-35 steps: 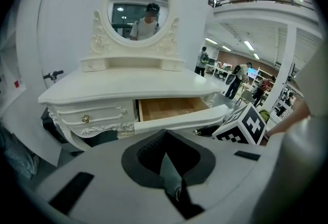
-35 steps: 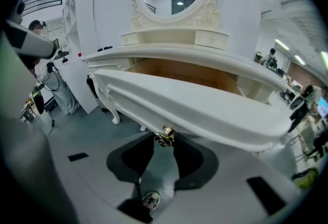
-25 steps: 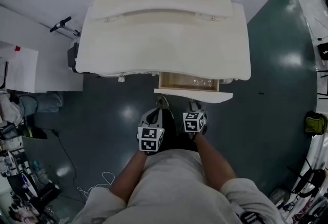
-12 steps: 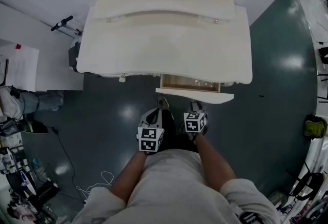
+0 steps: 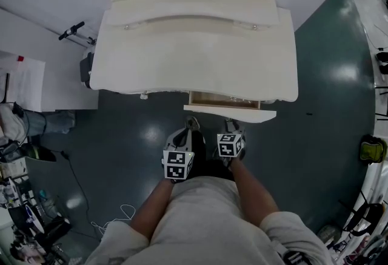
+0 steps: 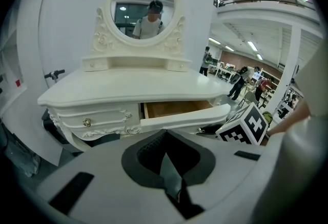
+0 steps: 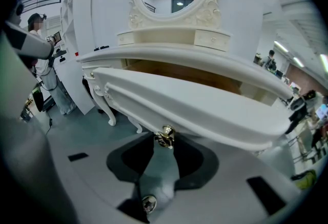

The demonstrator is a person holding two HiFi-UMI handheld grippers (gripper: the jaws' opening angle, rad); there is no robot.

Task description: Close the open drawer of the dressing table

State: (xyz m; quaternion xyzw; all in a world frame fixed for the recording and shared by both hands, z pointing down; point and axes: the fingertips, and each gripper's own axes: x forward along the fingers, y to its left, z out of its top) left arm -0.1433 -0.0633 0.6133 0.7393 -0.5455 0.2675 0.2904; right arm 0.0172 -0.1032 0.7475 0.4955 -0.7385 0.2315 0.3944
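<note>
Right gripper view: right claw (image 7: 164, 141) pinches the drawer knob (image 7: 165, 136).

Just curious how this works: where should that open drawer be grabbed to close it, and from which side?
By the small brass knob centred on the front of the drawer, coming straight from the front. It juts out, so jaws fit on either side of it; the right tool clasps it this way.
</note>
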